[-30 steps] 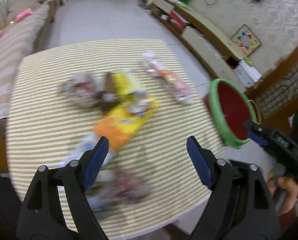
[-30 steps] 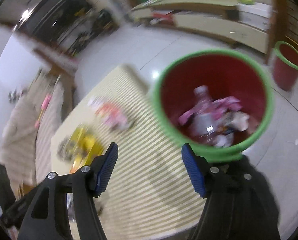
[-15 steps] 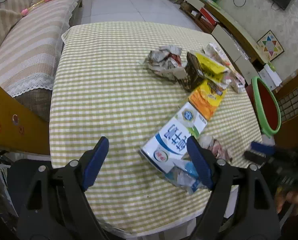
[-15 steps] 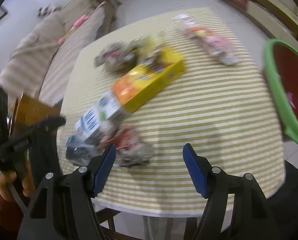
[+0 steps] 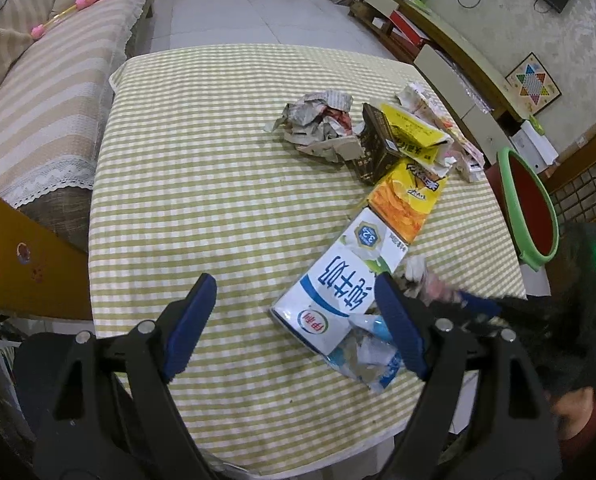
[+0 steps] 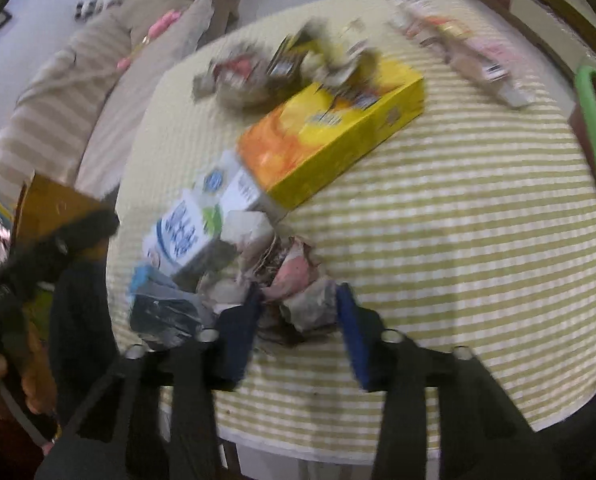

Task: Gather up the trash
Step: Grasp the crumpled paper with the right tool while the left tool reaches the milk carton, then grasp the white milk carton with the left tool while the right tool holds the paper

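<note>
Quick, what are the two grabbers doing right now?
Left gripper: open, holding nothing, above the table.
Right gripper: open, fingers on either side of the crumpled wrapper; not clamped yet.

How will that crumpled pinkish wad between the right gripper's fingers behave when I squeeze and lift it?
The crumpled wad looks like balled paper or wrapper, so it will probably compress before the right gripper bites firmly. It likely weighs little. Its loose folds touch the milk carton and the torn blue wrapper, so those may drag along. The view is blurred, so the material is uncertain.
</note>
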Demonstrator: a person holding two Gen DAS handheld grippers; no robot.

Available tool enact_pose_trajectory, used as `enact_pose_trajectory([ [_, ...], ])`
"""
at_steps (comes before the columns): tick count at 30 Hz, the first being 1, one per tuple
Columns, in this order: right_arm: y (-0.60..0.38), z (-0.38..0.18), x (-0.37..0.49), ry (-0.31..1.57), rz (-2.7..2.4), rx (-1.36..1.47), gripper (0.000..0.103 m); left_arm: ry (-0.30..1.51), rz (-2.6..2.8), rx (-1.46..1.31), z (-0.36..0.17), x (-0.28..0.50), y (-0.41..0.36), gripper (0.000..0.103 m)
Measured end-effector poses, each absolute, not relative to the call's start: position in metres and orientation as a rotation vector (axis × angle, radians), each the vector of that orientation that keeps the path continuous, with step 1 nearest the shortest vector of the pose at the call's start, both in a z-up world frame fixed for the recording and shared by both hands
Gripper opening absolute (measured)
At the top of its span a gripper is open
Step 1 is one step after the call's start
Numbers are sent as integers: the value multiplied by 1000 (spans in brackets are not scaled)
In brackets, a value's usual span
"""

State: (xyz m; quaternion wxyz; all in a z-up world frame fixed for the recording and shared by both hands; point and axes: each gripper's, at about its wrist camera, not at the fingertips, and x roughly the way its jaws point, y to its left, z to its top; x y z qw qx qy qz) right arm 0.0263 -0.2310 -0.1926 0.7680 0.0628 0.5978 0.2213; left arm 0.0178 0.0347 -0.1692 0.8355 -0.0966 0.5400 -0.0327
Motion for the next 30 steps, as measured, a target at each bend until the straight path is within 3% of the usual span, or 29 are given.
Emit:
enact_pose_trajectory([
  [14, -303, -174, 42, 1224, 320, 235, 28, 1277, -201, 57, -215, 61, -23, 80],
  [23, -303, -177, 34, 1234, 330, 246, 37, 1313, -163, 68, -234, 69, -35, 81],
  [27, -299, -177, 35, 1231, 328, 233, 47, 1283, -132, 62, -237, 63, -35, 93],
  [30, -297, -177, 36, 1234, 326, 220, 52, 1243, -132, -5, -239, 55, -26, 95],
])
